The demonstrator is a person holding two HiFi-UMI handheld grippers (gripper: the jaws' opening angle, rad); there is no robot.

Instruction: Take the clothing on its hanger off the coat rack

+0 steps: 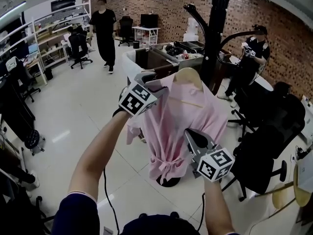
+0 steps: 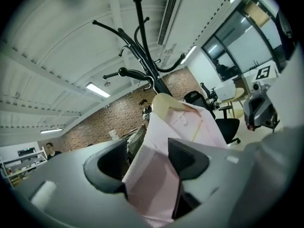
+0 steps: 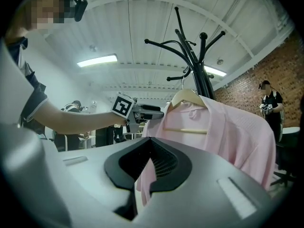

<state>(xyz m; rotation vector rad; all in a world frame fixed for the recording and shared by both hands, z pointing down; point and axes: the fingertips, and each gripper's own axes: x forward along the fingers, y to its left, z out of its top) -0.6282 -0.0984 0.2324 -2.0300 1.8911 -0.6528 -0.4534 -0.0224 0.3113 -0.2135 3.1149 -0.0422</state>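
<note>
A pink garment (image 1: 171,126) hangs on a wooden hanger (image 1: 188,77), hooked on a black coat rack (image 1: 213,33). My left gripper (image 1: 154,82) is at the garment's left shoulder. In the left gripper view its jaws (image 2: 148,156) stand wide apart and open, with pink cloth (image 2: 190,122) lying loose between them below the hanger (image 2: 164,103). My right gripper (image 1: 191,135) is lower, at the garment's right front. In the right gripper view it (image 3: 145,175) is shut on a fold of the cloth (image 3: 223,127). The hanger (image 3: 187,97) and rack (image 3: 192,56) rise behind.
Black office chairs (image 1: 264,146) stand close on the right. A seated person (image 1: 249,58) is behind the rack and another person (image 1: 104,31) stands at the back left. A cluttered desk (image 1: 181,50) lies beyond the rack and shelving (image 1: 54,33) lines the left wall.
</note>
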